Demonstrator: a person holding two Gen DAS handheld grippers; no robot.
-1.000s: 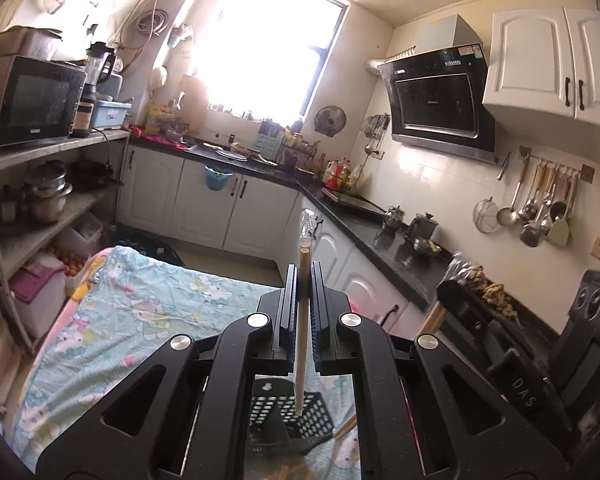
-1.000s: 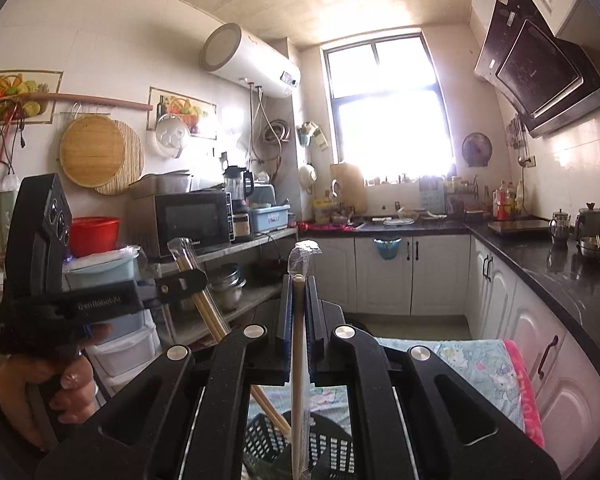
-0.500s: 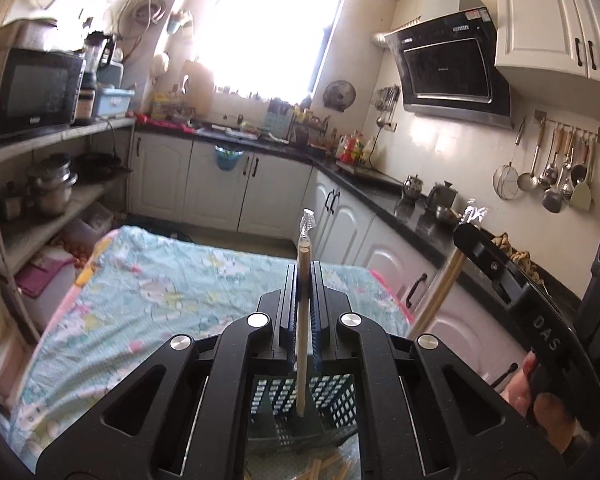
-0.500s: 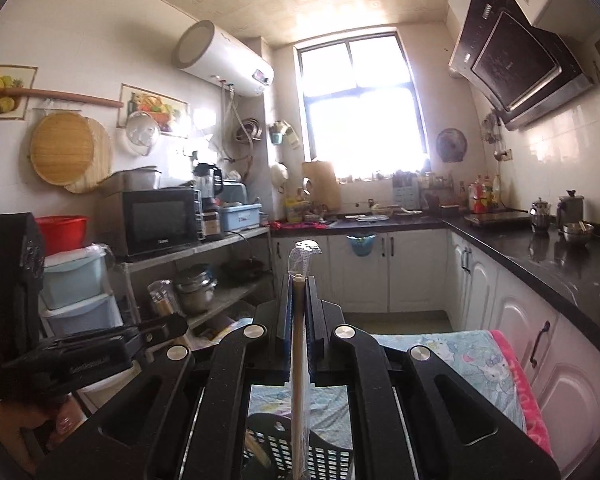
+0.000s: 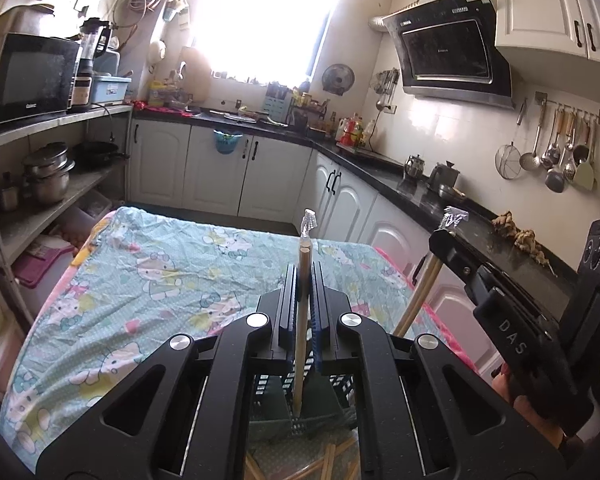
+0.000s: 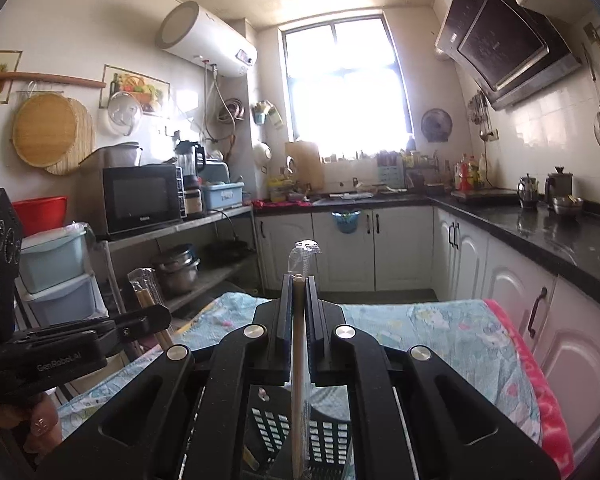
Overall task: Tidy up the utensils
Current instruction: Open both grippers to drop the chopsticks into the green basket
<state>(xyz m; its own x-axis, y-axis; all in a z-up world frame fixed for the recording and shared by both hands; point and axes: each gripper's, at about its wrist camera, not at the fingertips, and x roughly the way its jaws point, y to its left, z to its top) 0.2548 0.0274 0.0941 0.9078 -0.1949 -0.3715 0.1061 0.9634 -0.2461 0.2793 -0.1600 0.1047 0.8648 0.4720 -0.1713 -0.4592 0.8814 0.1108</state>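
My left gripper [image 5: 304, 278] is shut on a plastic-wrapped pair of wooden chopsticks [image 5: 305, 246]. They stand upright with the lower end down inside a black perforated basket [image 5: 272, 392] on the table. In the right wrist view my right gripper [image 6: 299, 285] is shut on a second wrapped pair [image 6: 299, 376], also upright over the same basket [image 6: 332, 436]. Each view shows the other gripper beside it: the right gripper [image 5: 446, 238] with its chopsticks [image 5: 420, 292], and the left gripper [image 6: 162, 315] with its chopsticks [image 6: 146, 292].
The table wears a light blue cartoon-print cloth [image 5: 152, 280] with a pink edge [image 6: 540, 392]. Loose chopsticks [image 5: 334, 456] lie on it by the basket. White cabinets with a black counter [image 5: 428, 196] run behind and to the right, and a shelf rack with pots [image 5: 46, 172] stands left.
Both grippers have come down with their chopsticks. The lower ends now reach deeper into the basket, and more of the table shows ahead.
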